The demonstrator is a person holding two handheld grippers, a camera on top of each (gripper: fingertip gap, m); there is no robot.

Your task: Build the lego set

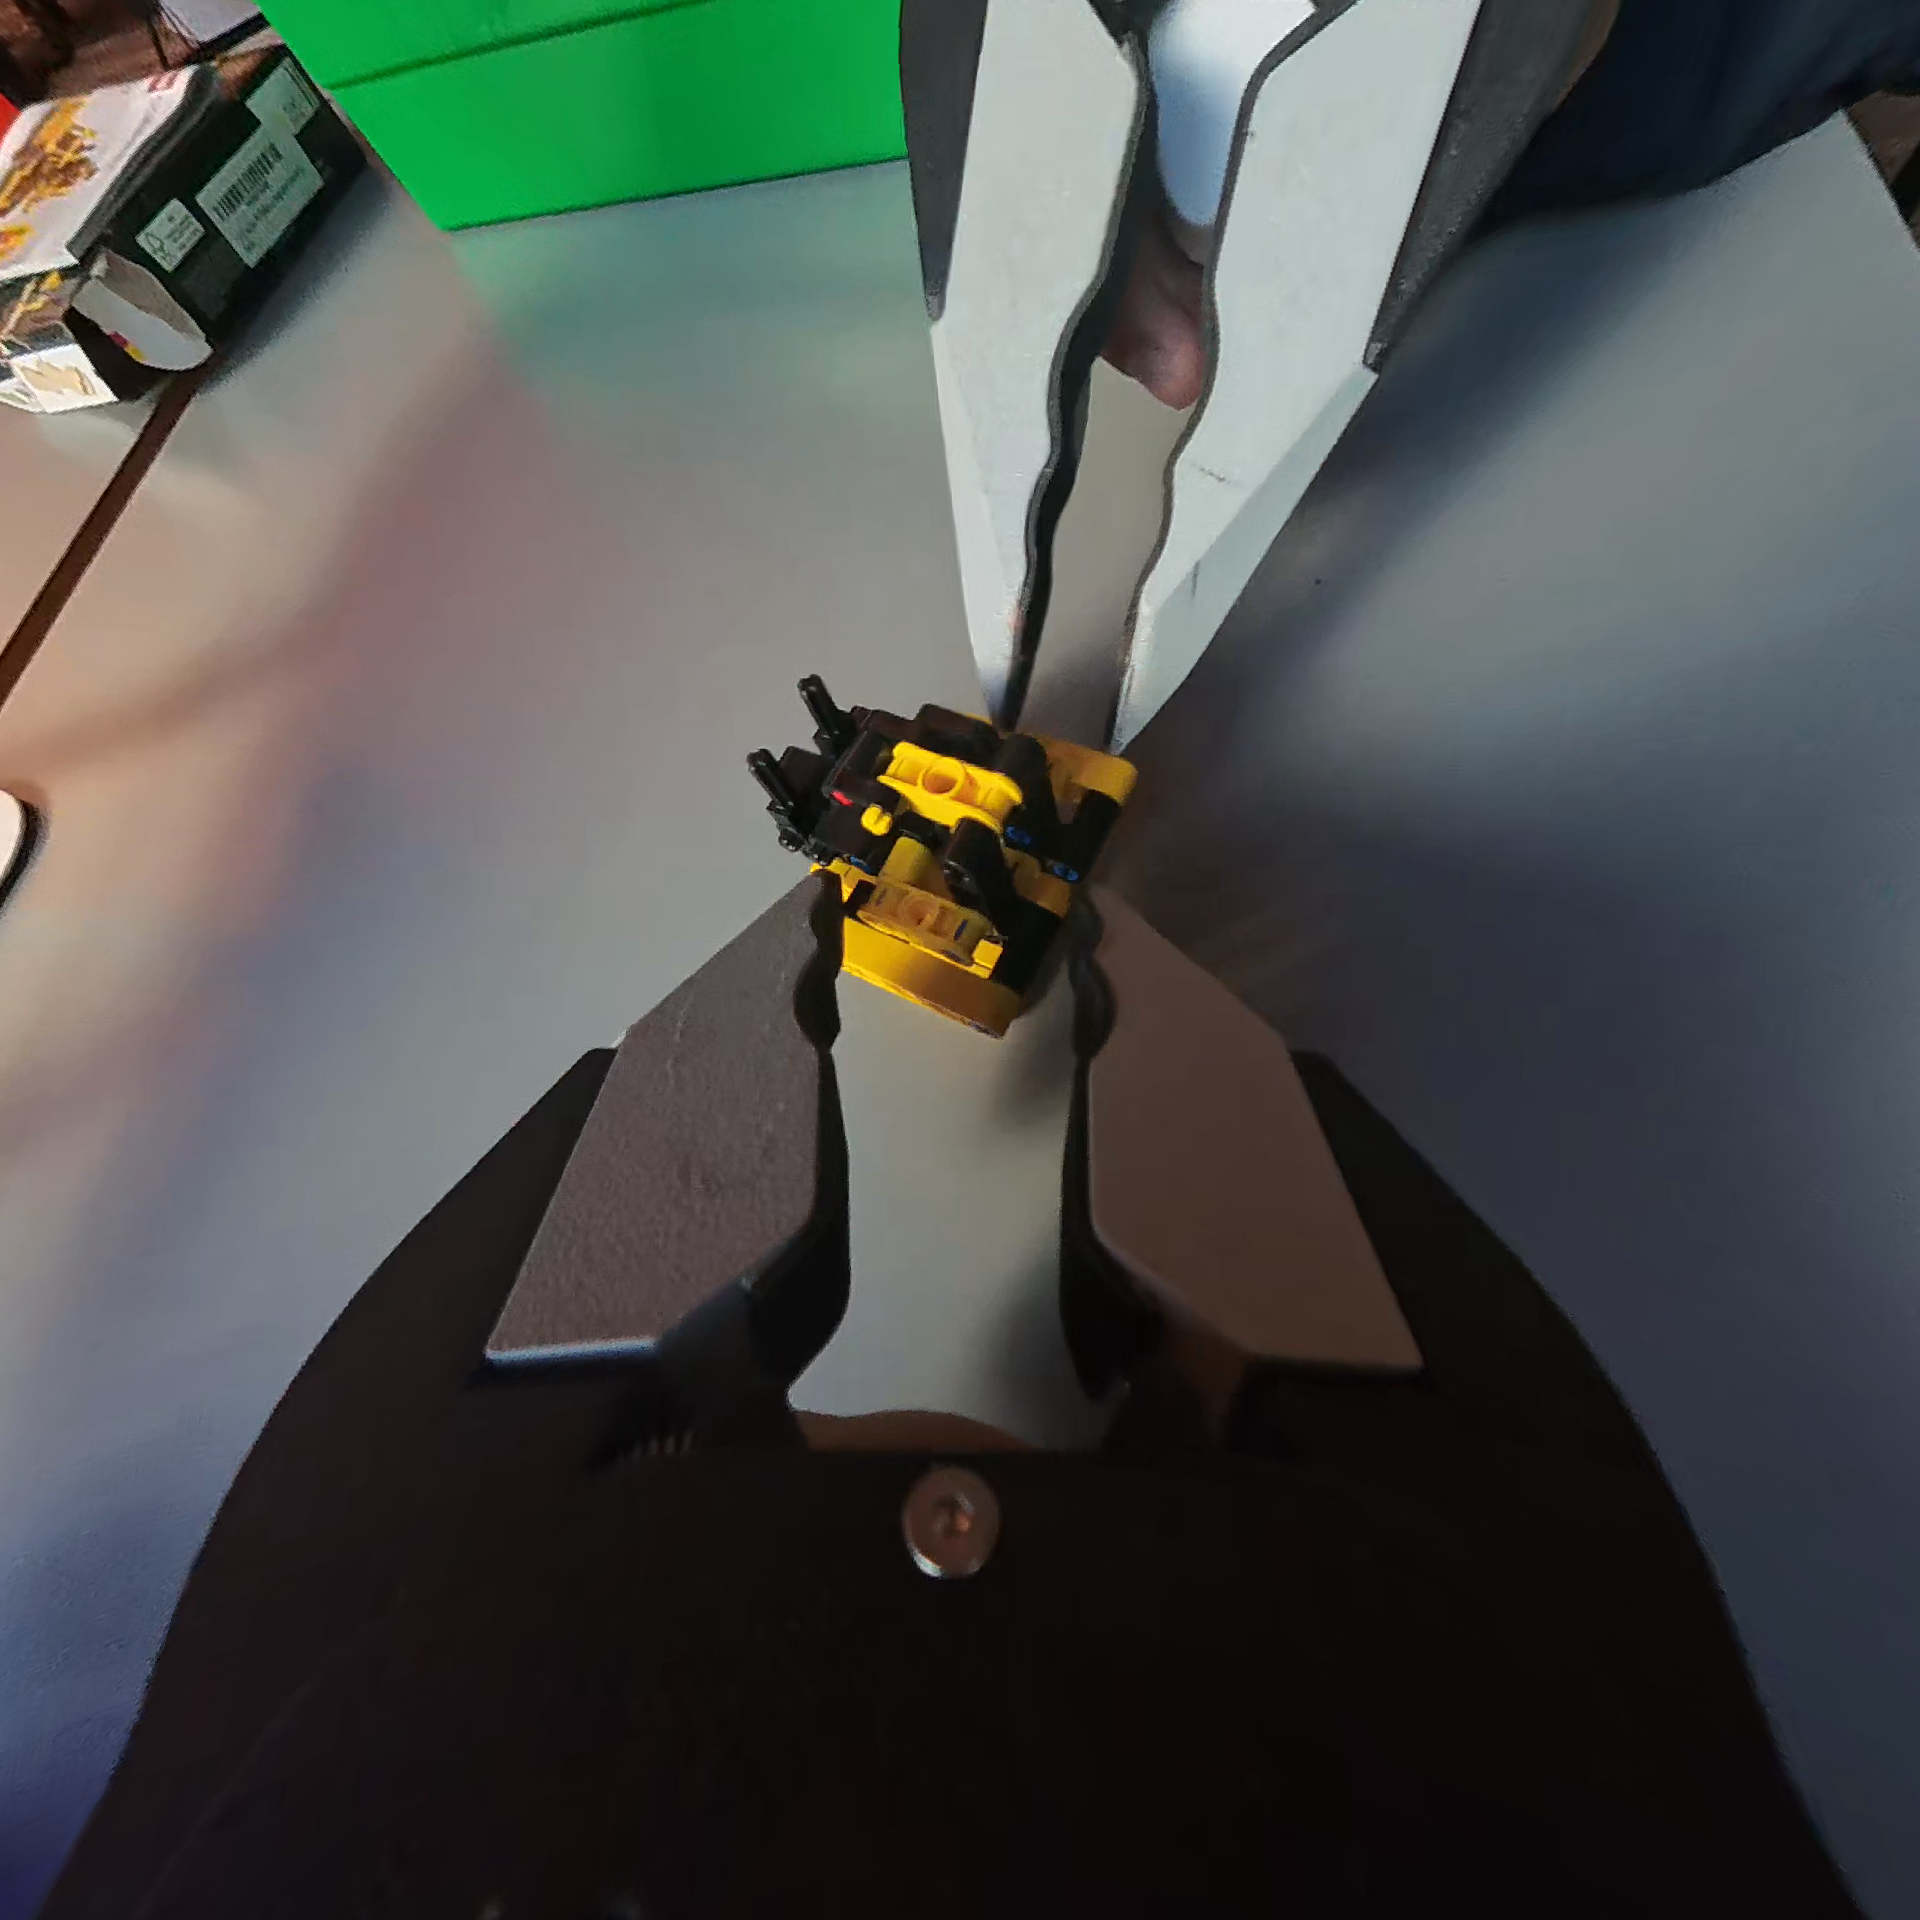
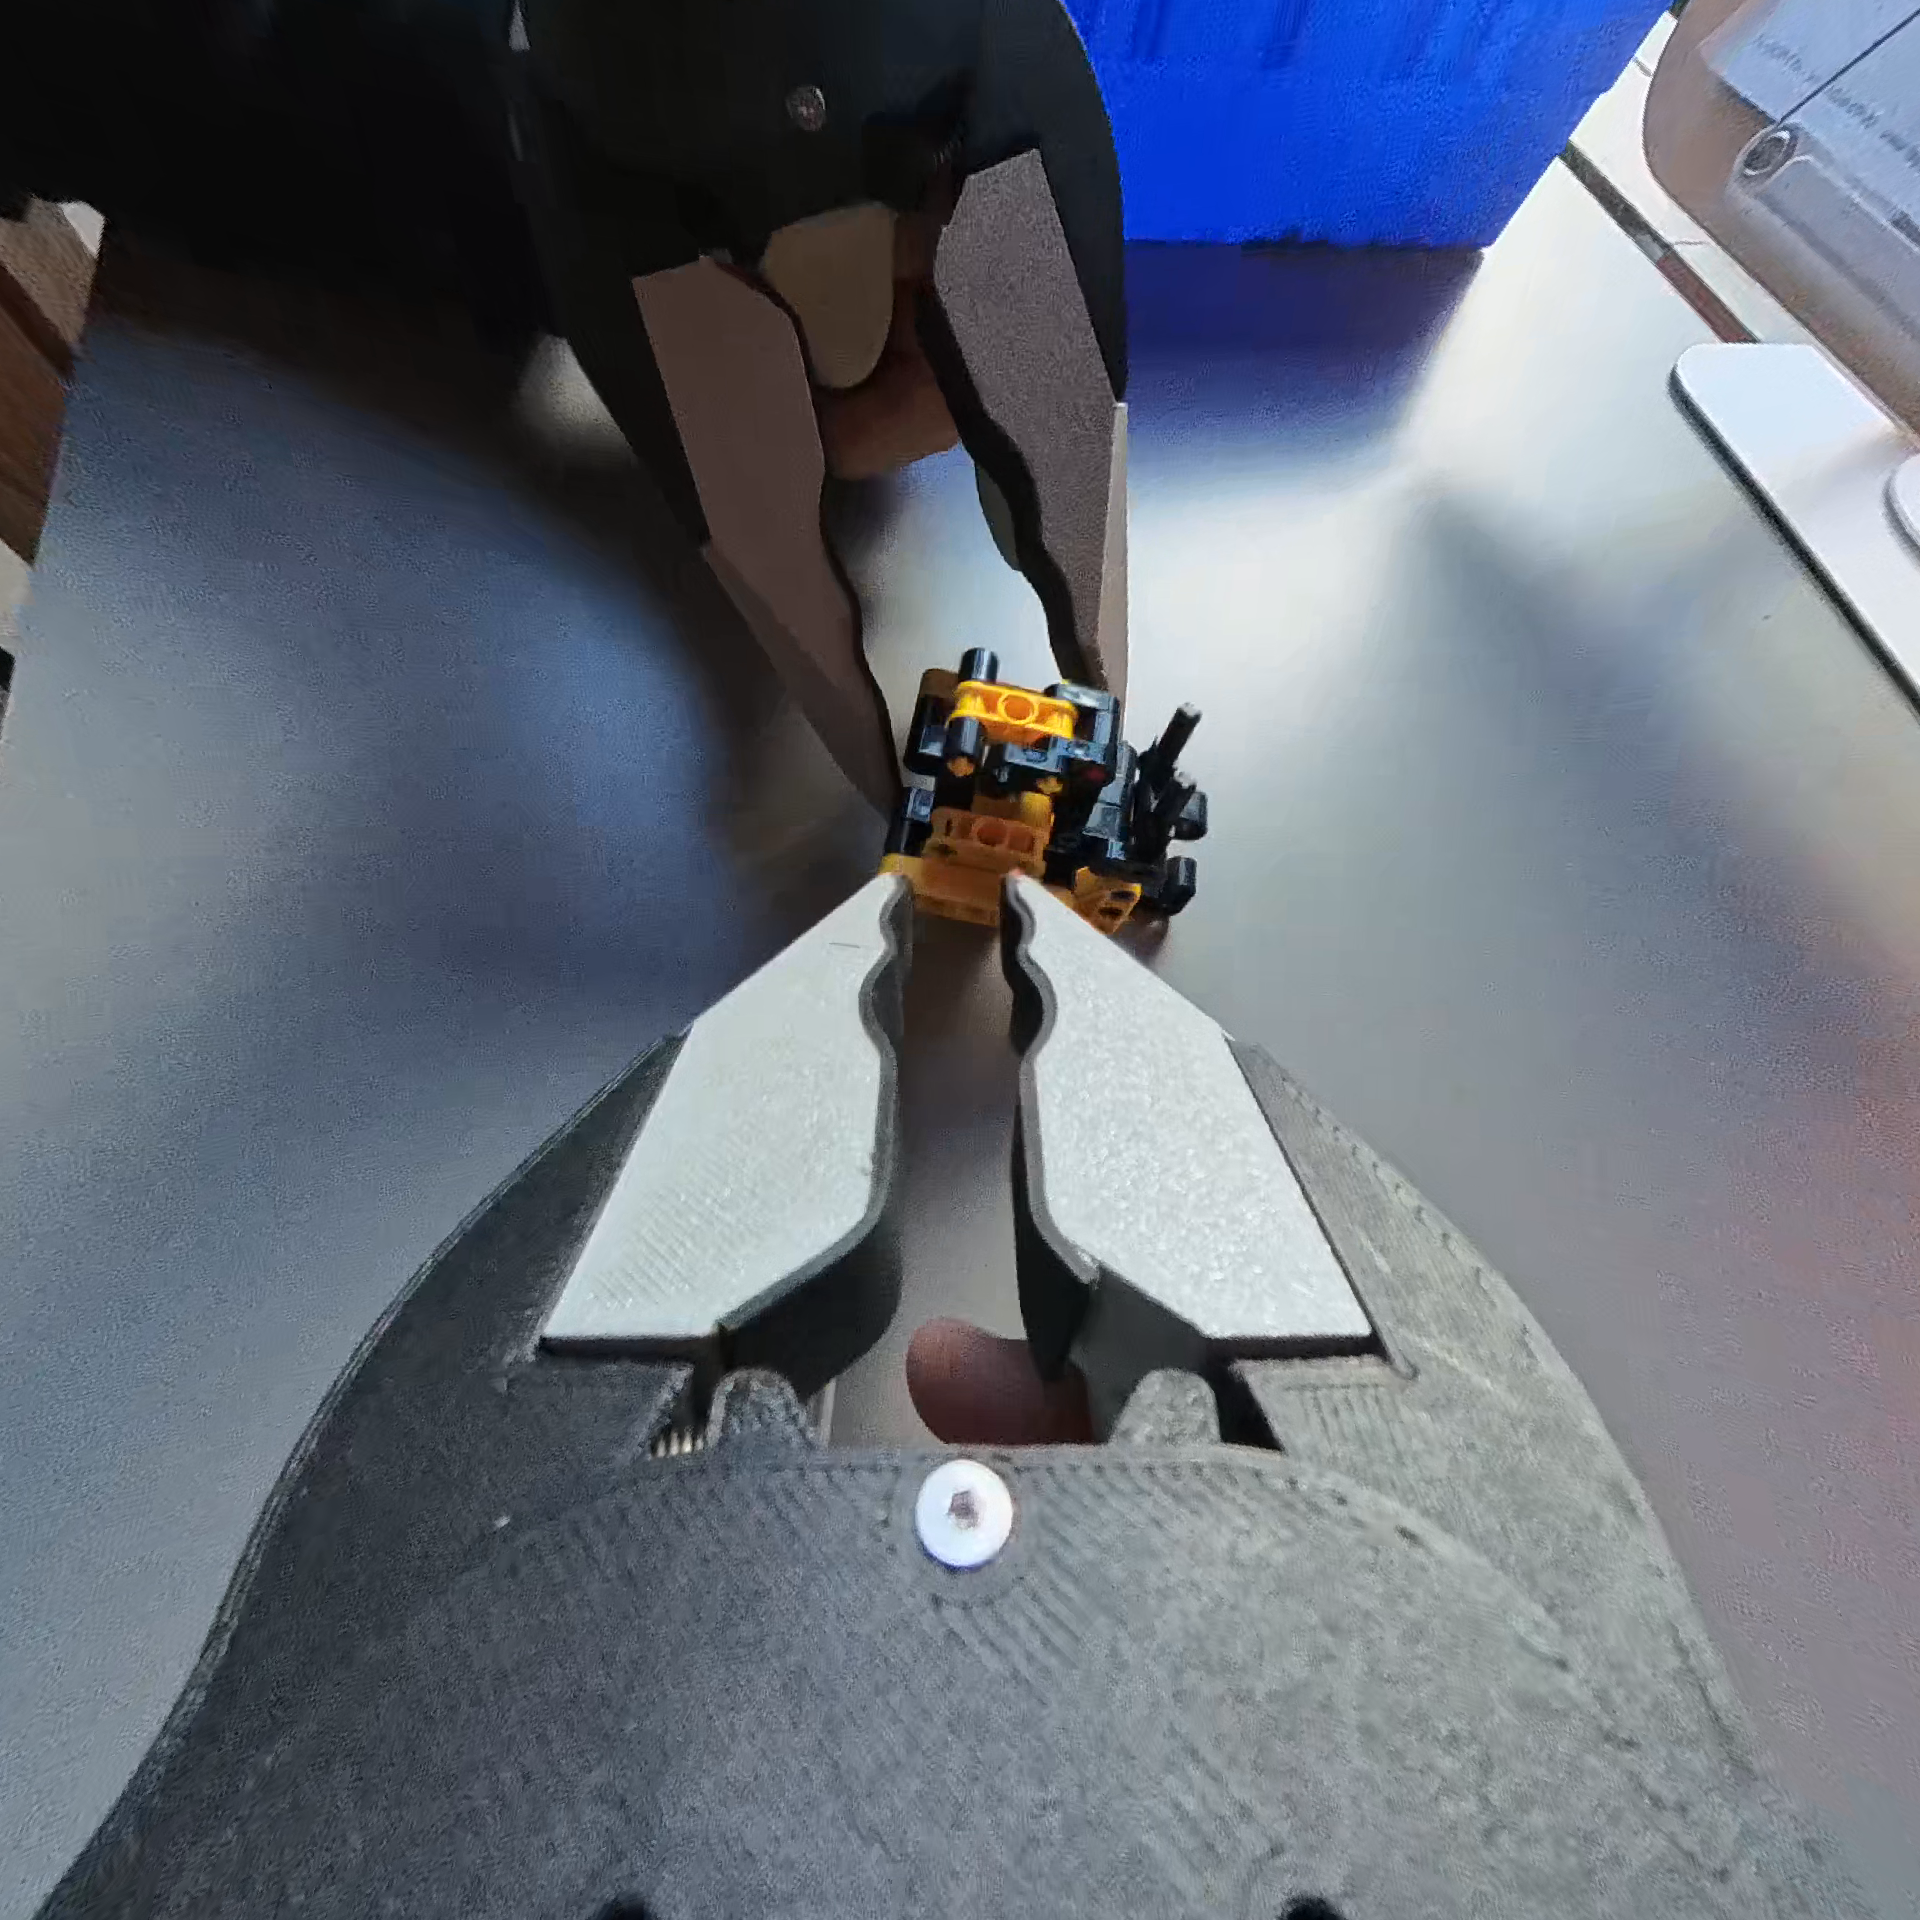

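A small yellow and black lego model [image 1: 940,790] sits on the grey table [image 1: 416,831]. My left gripper [image 1: 951,909], with dark fingers, is shut on the model's sides at its near end. My right gripper [image 1: 1062,722], with light grey fingers, reaches in from the far side, and its tips meet the model's yellow far edge. In the right wrist view the model [image 2: 1023,717] lies just past my right gripper [image 2: 954,885], whose narrow jaws pinch its yellow end. My left gripper [image 2: 992,743] straddles the model from behind. Black pins stick out of the model's side.
A green box [image 1: 623,104] stands at the back, with a dark lego box and booklet [image 1: 156,187] at the back left by the table edge. A blue box [image 2: 1351,114] and a monitor stand base [image 2: 1787,468] are at the other side. Only a small space, under 4 cm, lies between the two pairs of fingers. The left tips stand about 35 cm off the monitor stand base [image 2: 1787,468].
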